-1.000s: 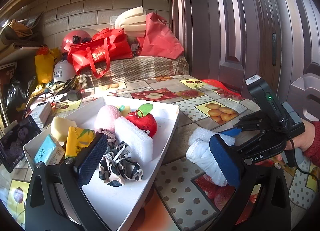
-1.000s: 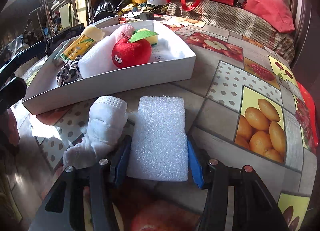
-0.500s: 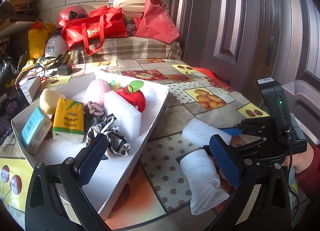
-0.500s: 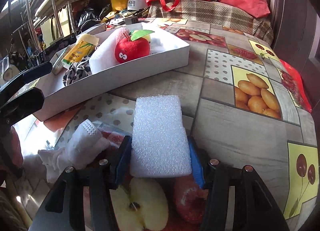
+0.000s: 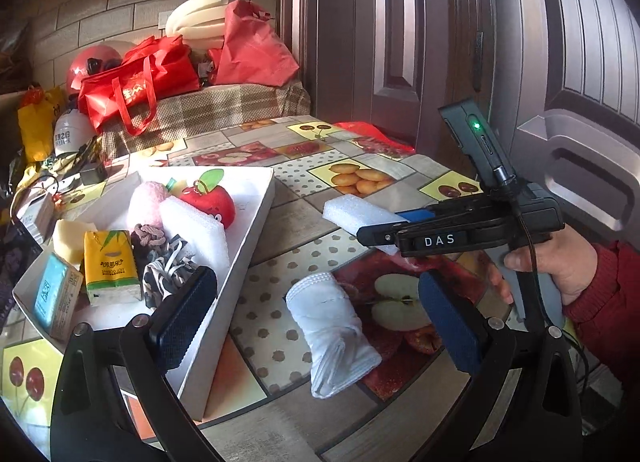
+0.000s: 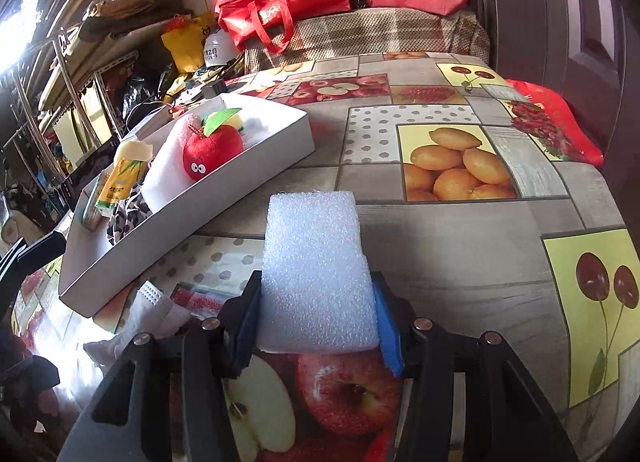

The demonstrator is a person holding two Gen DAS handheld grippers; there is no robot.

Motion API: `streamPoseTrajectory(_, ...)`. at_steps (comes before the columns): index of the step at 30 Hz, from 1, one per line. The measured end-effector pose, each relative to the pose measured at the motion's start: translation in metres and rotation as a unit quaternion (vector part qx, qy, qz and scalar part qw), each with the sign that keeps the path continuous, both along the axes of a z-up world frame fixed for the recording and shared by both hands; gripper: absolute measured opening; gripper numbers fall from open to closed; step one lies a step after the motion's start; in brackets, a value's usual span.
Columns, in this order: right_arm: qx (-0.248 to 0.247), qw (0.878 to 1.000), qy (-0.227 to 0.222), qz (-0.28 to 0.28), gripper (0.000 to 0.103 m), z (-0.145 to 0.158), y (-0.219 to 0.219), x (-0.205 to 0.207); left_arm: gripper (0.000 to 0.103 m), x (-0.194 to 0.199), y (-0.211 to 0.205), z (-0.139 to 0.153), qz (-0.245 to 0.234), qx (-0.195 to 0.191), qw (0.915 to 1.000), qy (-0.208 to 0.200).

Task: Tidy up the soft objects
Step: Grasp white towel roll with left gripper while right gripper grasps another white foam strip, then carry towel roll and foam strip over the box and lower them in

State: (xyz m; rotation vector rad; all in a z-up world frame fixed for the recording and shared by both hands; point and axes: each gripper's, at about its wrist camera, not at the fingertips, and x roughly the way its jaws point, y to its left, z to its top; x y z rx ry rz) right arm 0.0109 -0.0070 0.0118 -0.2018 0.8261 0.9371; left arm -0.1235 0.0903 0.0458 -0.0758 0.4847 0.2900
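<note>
Over at nine o'clock I have the white tray [image 5: 244,246], already packed: a blue tissue pack [image 5: 54,298], a yellow tissue pack [image 5: 112,264], a striped cloth [image 5: 168,272], a foam block [image 5: 198,230], a pink puff [image 5: 148,204] and the red plush apple [image 5: 210,200] toward its far corner. My left gripper [image 5: 316,330] sits low at six o'clock with its jaws spread wide and nothing between the pads; one pad hangs over the tray's near edge, the other over the apple print on the tablecloth [image 5: 280,330]. Right between them, lying on the cloth just beside the tray, is the rolled white sock [image 5: 332,334], untouched.

Moving across to three o'clock, my right gripper [image 6: 318,322] has just been squeezing in, and its pads now press both sides of a white foam pad [image 6: 316,274]. From the left camera I see that foam pad [image 5: 356,214] sticking out flat from the fingers, lifted clear of the table, with the far end pointing toward the tray. The hand [image 5: 560,262] on the handle wears a red sleeve [image 5: 608,302]. Beyond, at twelve o'clock, red bags [image 6: 280,6] pile on a checked cover [image 6: 380,34].
</note>
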Motion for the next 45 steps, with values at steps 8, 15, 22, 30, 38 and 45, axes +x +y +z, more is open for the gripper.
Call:
streamPoseTrajectory(8,0.007,1.0,-0.001,-0.005,0.051,0.0,-0.002,0.001,0.071,0.041,-0.007,-0.024,-0.021,-0.027,0.9916,0.125)
streamPoseTrajectory(15,0.016,1.0,-0.002,-0.01,0.051,0.002,-0.006,0.001,0.034,0.061,0.0,-0.042,-0.025,-0.048,0.9839,0.17)
streamPoseTrajectory(22,0.069,0.996,-0.045,-0.033,0.051,0.019,-0.026,-0.007,0.033,0.039,0.003,-0.024,-0.04,-0.05,0.9933,0.097)
streamPoseTrajectory(30,0.127,0.978,-0.15,-0.062,0.051,0.046,-0.048,-0.041,0.033,-0.036,0.021,0.01,0.044,0.048,0.9962,-0.057)
streamPoseTrajectory(38,0.133,0.972,-0.189,-0.035,0.051,0.052,-0.033,-0.078,0.034,-0.084,0.068,0.011,0.142,0.053,0.985,-0.082)
streamPoseTrajectory(45,0.138,0.972,-0.192,-0.015,0.051,0.05,-0.016,-0.091,0.034,-0.086,0.075,0.005,0.156,0.028,0.9844,-0.077)
